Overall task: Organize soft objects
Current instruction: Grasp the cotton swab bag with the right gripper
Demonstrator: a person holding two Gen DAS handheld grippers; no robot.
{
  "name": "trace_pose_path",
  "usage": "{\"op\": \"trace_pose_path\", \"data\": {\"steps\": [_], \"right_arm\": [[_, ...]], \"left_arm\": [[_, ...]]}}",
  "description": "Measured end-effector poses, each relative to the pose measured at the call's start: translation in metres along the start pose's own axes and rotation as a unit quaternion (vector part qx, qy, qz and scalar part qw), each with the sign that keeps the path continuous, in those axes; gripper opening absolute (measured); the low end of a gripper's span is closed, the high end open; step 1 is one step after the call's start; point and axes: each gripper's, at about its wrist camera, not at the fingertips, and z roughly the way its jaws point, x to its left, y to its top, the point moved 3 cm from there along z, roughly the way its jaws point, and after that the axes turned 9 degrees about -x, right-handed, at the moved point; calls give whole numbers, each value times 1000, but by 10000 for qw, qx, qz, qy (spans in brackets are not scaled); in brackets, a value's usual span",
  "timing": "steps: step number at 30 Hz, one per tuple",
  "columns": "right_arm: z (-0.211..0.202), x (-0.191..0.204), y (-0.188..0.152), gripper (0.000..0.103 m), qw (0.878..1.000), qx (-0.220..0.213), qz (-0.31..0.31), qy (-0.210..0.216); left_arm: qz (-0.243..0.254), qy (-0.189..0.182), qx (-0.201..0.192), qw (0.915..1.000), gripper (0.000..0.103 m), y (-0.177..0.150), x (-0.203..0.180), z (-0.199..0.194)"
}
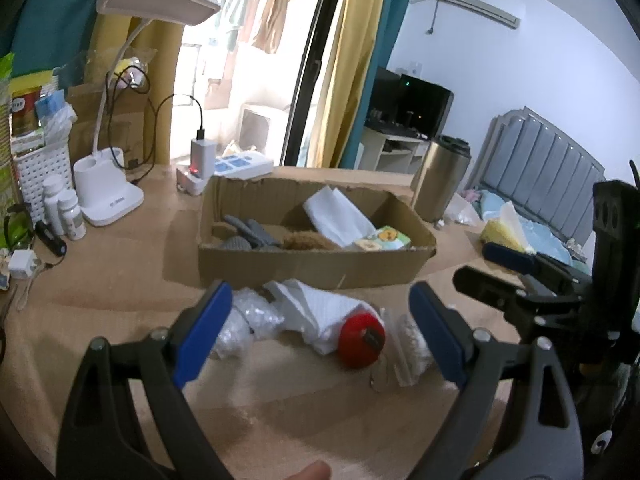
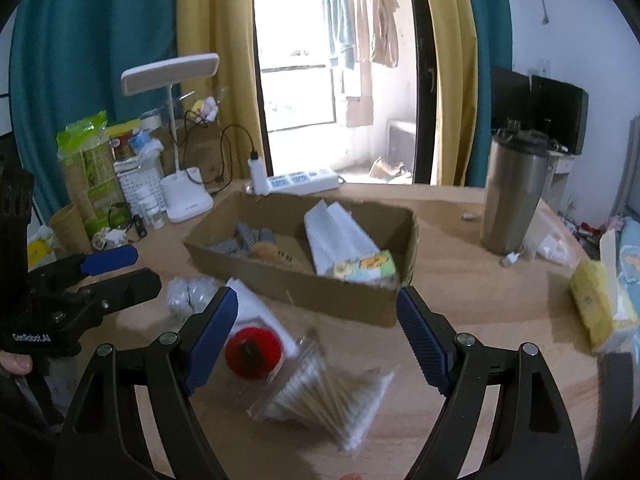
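A shallow cardboard box (image 1: pixel 304 266) (image 2: pixel 320 292) on the table holds grey socks (image 1: pixel 248 236), a brown plush piece (image 1: pixel 306 240), a white folded cloth (image 1: pixel 336 216) and a tissue pack (image 1: pixel 384 238). In front of it lie a white cloth (image 1: pixel 316 308), clear wrapped bundles (image 1: pixel 244 320), a red round object (image 1: pixel 360 338) (image 2: pixel 252 350) and a bag of cotton swabs (image 2: pixel 324 392). My left gripper (image 1: pixel 320 328) is open above the white cloth and red object. My right gripper (image 2: pixel 316 336) is open above the swab bag.
A white desk lamp (image 1: pixel 112 196), pill bottles (image 1: pixel 64 208), a power strip (image 1: pixel 236 166) and chargers stand at the back left. A steel tumbler (image 1: pixel 440 176) (image 2: pixel 512 196) stands right of the box. A yellow tissue pack (image 2: pixel 596 304) lies at the right edge.
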Motion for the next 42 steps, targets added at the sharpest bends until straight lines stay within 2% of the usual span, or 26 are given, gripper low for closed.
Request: {"op": "trace_pose_path", "data": {"steps": [7, 19, 32, 42], "right_arm": [[3, -3, -21, 84, 9997, 214, 123, 57], [22, -23, -52, 84, 9961, 613, 624, -148], [36, -15, -72, 84, 9928, 1130, 400, -45], [29, -35, -73, 78, 9927, 1051, 550, -239]], "left_arm": [[30, 46, 154, 9999, 91, -12, -5, 3], [171, 125, 287, 9994, 91, -14, -12, 6], [344, 129, 385, 9986, 91, -17, -29, 10], [375, 77, 608, 9974, 91, -25, -39, 24]]}}
